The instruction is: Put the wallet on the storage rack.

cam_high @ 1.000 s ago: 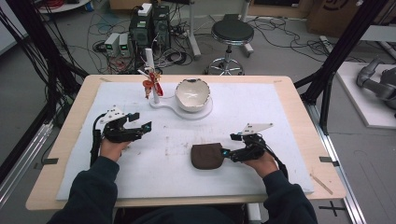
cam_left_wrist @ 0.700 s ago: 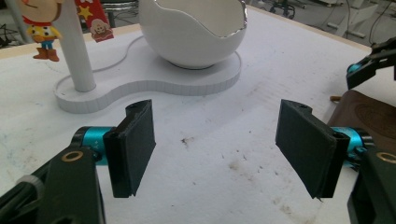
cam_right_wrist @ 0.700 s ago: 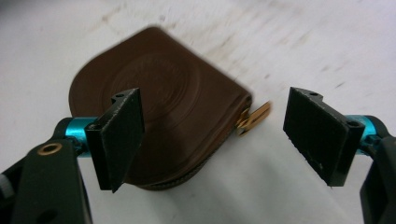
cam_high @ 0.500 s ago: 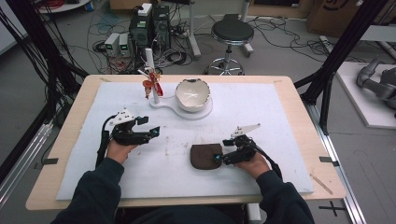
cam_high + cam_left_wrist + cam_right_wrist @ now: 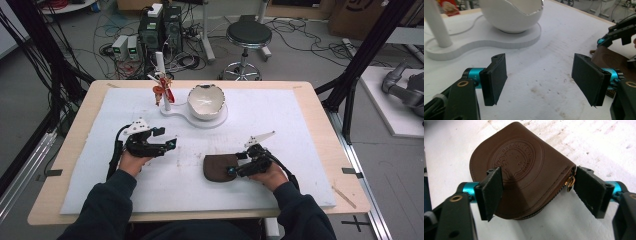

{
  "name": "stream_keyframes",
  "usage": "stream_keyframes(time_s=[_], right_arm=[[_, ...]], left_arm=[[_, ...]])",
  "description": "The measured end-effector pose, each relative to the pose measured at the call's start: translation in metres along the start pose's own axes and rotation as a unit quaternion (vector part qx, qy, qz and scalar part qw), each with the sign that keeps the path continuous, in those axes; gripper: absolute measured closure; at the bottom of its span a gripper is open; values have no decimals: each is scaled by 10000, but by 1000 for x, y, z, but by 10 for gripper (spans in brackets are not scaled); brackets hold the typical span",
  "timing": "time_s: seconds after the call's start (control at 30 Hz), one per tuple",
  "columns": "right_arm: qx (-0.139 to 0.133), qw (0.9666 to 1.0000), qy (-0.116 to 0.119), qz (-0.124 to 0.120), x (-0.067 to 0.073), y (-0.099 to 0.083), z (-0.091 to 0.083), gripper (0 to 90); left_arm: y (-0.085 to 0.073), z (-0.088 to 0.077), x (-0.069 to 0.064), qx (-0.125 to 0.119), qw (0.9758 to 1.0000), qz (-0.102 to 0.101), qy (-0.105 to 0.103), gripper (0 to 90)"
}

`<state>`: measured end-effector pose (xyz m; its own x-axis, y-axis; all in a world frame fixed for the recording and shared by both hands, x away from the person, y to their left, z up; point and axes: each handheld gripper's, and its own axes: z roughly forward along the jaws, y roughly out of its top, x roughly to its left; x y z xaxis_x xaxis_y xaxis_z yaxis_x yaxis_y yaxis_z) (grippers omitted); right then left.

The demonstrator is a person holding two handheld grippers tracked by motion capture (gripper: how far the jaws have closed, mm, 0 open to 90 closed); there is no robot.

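1. right hand-held gripper (image 5: 537, 195): jaws spread wide, straddling the near end of a brown leather pouch (image 5: 524, 170). one pad overlaps the pouch's top face, the other sits just beside the zipper edge by a brass zip pull (image 5: 570, 181). can't tell whether either pad actually touches.
2. pouch lies flat on the white mat (image 5: 300, 120), round embossed stamp facing up, rounded end pointing away from the jaws. in the high view it sits front-centre of the mat, just left of the right hand-held gripper (image 5: 237, 169).
3. left hand-held gripper (image 5: 544, 77): jaws spread, nothing between them, just stained mat below. in the high view it hovers over the left half of the mat (image 5: 167, 146), well apart from the pouch.
4. beyond it: white eggshell-shaped bowl (image 5: 206, 101) on a white base plate (image 5: 197, 120), with a white upright post (image 5: 161, 75) on the same base and a small red ornament (image 5: 162, 90) beside the post.
5. mat covers most of the wooden bench (image 5: 330, 135).
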<state>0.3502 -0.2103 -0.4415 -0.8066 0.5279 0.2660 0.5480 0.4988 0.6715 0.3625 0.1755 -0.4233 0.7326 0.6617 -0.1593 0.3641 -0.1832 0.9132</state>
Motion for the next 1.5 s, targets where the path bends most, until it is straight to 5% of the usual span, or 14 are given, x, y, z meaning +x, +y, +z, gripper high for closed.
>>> stream_keyframes(time_s=[0.1,0.23,0.33,0.5,0.63,0.77,0.83,0.9,1.0,1.13,1.23,1.33,1.5], right_arm=[[0,9999,-82,-137,4,1,-1,282],[-60,9967,-347,-726,12,2,-2,300],[-83,9945,-435,-944,16,3,-3,304],[-152,9846,-708,-1589,26,3,-3,310],[-191,9817,-780,-1729,28,4,-3,312],[-182,9795,-862,-1813,31,4,-3,315],[-233,9761,-933,-1951,33,4,-5,683],[-187,9692,-1040,-2224,37,4,-3,668],[-302,9818,-959,-1610,27,4,-4,487],[-310,9960,-378,-753,14,4,-4,374],[-142,9987,-141,-475,9,3,-2,350],[-89,9984,-39,-565,9,3,-2,397],[-61,9921,-284,-1223,18,3,-4,433]], left_arm=[[0,8,-8,101,9998,52,-186,282],[-1,22,-22,309,9980,48,-558,282],[-3,35,-33,559,9945,104,-883,282],[-5,50,-48,771,9880,88,-1333,282],[-9,60,-57,982,9819,143,-1611,282],[-11,67,-62,1097,9794,162,-1689,291],[-12,68,-63,1135,9778,161,-1752,377],[-11,67,-63,1148,9784,215,-1704,452],[-11,67,-61,1159,9784,185,-1702,507],[-11,66,-59,1183,9792,77,-1645,504],[-10,65,-55,1233,9804,-93,-1535,450],[-11,65,-52,1290,9791,-226,-1558,398],[-13,66,-52,1342,9748,-325,-1751,361]])
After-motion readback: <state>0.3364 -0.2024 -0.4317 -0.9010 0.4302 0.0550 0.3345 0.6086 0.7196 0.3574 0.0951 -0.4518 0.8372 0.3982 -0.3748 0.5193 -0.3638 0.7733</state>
